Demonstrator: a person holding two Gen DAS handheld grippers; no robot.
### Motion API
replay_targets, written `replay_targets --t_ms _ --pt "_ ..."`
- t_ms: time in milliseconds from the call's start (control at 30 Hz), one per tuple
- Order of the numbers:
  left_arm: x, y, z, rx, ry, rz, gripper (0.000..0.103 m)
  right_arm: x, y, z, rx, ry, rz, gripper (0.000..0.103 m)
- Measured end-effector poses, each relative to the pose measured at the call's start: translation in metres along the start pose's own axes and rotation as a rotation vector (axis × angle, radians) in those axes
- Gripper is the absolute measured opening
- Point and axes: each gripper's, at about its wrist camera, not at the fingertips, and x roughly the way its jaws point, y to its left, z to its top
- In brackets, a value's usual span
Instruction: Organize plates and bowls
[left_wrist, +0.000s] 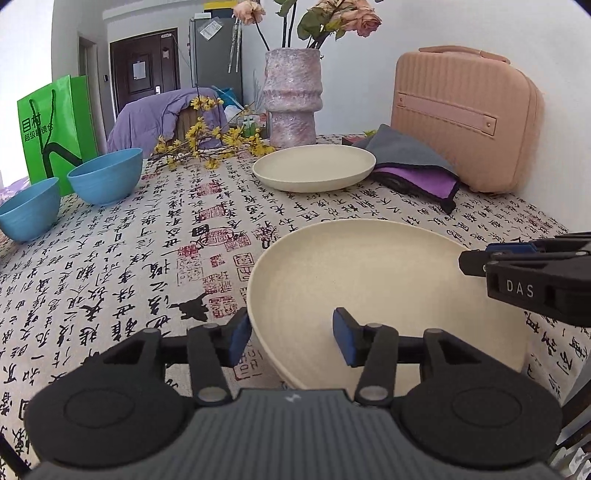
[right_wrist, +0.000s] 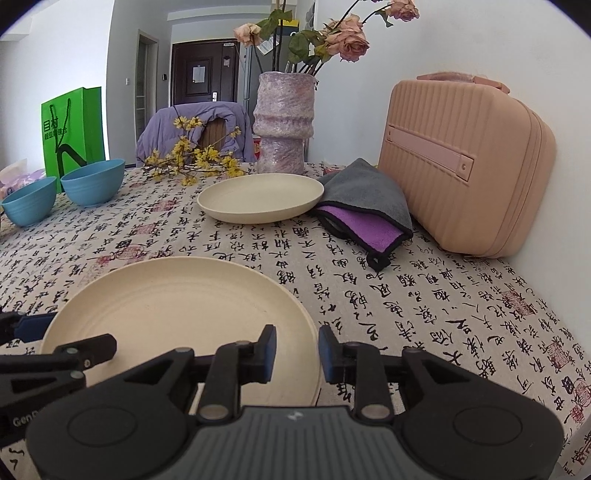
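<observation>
Two round cream plastic plates (right_wrist: 181, 314) (right_wrist: 260, 197) and two blue bowls (right_wrist: 92, 181) (right_wrist: 29, 201) sit upright on the surface; both grippers (left_wrist: 291, 341) (right_wrist: 297, 354) straddle the near plate's rim, jaws parted, gripping nothing.

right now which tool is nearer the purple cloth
Right. The right tool sits at the near plate's right edge, on the purple cloth's side; the left tool straddles that plate's far left edge.
</observation>
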Motion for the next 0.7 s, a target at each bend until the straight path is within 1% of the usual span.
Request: replay_targets --t_ms 33,100,167,267,333,533,567,600,633,700 --pt "0.0 -0.001 0.0 0.017 0.004 -0.004 0.052 -0.001 0.0 0.0 0.003 -0.002 0.003 0.025" --pt "0.001 -0.004 0.001 0.042 0.01 -0.013 0.06 -0.003 0.0 0.001 0.008 -0.003 0.012 0.024" --pt "0.001 -0.003 0.002 0.033 0.016 -0.03 0.063 -0.007 0.0 0.002 0.01 -0.011 0.017 0.025" --pt "-0.005 0.003 0.002 0.018 0.013 -0.055 0.065 -0.013 0.002 0.003 0.013 -0.023 0.025 0.028" --pt "-0.014 0.01 0.003 -0.004 0.001 -0.053 0.065 -0.019 0.002 0.004 0.017 -0.031 0.032 0.029" --pt "-0.048 0.039 0.004 -0.095 -0.042 -0.05 0.065 -0.046 0.01 0.005 0.016 -0.067 0.061 0.043" --pt "-0.055 0.045 0.004 -0.11 -0.055 -0.048 0.066 -0.051 0.012 0.004 0.015 -0.076 0.069 0.047" --pt "-0.062 0.05 0.002 -0.126 -0.067 -0.045 0.068 -0.058 0.014 0.003 0.014 -0.086 0.077 0.051" --pt "-0.069 0.054 0.001 -0.14 -0.079 -0.039 0.07 -0.064 0.017 0.001 0.012 -0.096 0.086 0.052" --pt "-0.086 0.065 -0.004 -0.159 -0.112 -0.019 0.077 -0.079 0.022 -0.004 0.003 -0.116 0.109 0.061"
